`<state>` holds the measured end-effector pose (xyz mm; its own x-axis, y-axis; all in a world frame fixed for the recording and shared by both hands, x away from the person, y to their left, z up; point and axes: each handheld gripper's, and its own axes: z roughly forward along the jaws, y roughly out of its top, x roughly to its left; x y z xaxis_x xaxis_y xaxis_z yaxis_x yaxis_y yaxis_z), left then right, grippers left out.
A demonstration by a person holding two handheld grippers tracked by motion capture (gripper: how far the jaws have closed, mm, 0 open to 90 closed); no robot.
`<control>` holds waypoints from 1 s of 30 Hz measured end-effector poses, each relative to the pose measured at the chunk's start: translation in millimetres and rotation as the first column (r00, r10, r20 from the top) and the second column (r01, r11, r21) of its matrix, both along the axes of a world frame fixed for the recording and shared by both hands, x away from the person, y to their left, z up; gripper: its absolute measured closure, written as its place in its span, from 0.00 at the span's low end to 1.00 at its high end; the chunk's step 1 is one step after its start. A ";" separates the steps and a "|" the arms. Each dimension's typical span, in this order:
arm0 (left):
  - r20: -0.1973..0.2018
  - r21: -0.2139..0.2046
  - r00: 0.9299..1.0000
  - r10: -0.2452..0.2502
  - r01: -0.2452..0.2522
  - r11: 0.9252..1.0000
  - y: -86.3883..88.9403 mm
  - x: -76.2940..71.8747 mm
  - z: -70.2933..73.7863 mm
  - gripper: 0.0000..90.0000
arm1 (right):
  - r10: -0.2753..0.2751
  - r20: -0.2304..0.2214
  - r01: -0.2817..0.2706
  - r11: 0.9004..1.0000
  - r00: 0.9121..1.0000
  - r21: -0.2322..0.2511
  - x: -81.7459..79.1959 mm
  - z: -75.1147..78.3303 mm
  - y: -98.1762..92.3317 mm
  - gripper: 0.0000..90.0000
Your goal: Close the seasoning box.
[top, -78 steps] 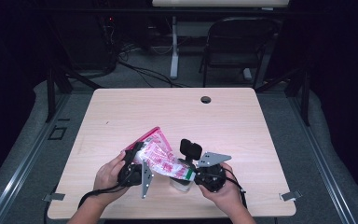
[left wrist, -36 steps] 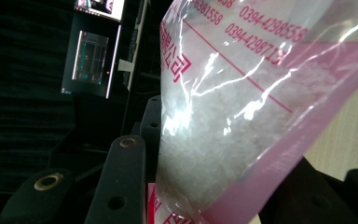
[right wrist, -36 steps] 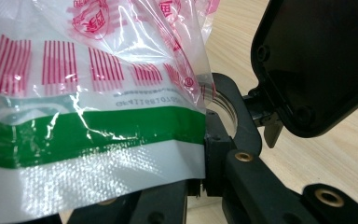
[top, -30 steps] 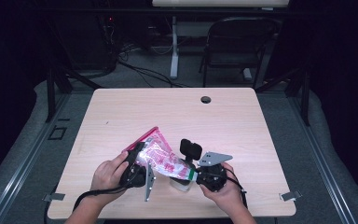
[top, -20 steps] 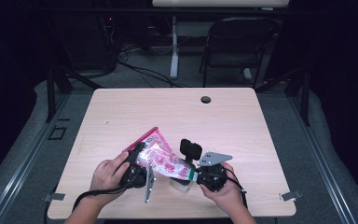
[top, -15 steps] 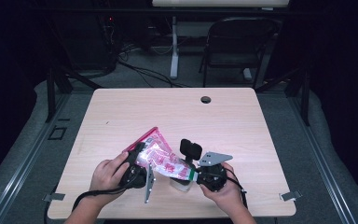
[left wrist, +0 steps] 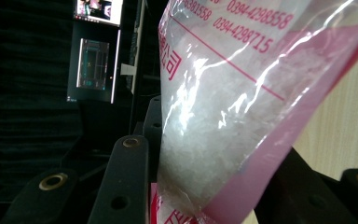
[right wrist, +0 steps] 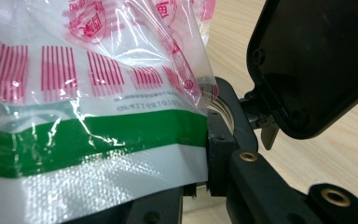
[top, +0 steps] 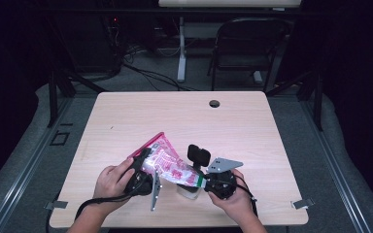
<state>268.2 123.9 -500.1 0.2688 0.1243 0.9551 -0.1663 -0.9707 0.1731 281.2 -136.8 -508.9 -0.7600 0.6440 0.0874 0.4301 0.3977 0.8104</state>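
- I am holding a clear bag (top: pixel 167 165) of white granules over the near edge of the table (top: pixel 252 126), tilted down toward a small white container (top: pixel 188 190) with a black flip lid (top: pixel 199 154) standing open just beyond it.
- My left tool (top: pixel 145 167) is gripping the bag's red-edged upper end, jaws part-way closed on the plastic.
- My right tool (top: pixel 205 180) is at the bag's green-banded lower end beside the container; its jaws have just been opening, so I cannot tell whether they are holding the plastic at all.
- Risk: the lower end may be slipping free (slick film), sagging away from the container and spilling granules onto the table.
- Risk: the bag could be nudging the light container over.
- Readable writing: red digits "0394298558" and "0394298715", some red Chinese characters, red bar stripes.
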 end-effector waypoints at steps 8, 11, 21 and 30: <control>0.000 -0.001 1.000 0.000 0.000 1.000 -1.0 -0.6 -0.4 0.76 | 0.002 0.031 -0.003 1.000 1.000 0.018 -2.4 2.7 1.1 0.91; 0.001 -0.005 1.000 0.003 -0.003 1.000 -1.6 -1.2 0.1 0.76 | 0.003 0.033 -0.004 1.000 0.999 0.017 -2.7 2.8 1.2 0.94; 0.012 -0.010 1.000 0.003 -0.003 1.000 -5.3 -3.2 3.0 0.76 | -0.002 0.027 0.002 1.000 1.000 0.004 -2.1 1.9 0.3 0.98; 0.031 -0.001 1.000 -0.002 0.002 1.000 -8.1 -5.5 4.9 0.76 | -0.005 0.018 0.005 1.000 1.000 0.000 -1.9 1.0 -0.4 0.98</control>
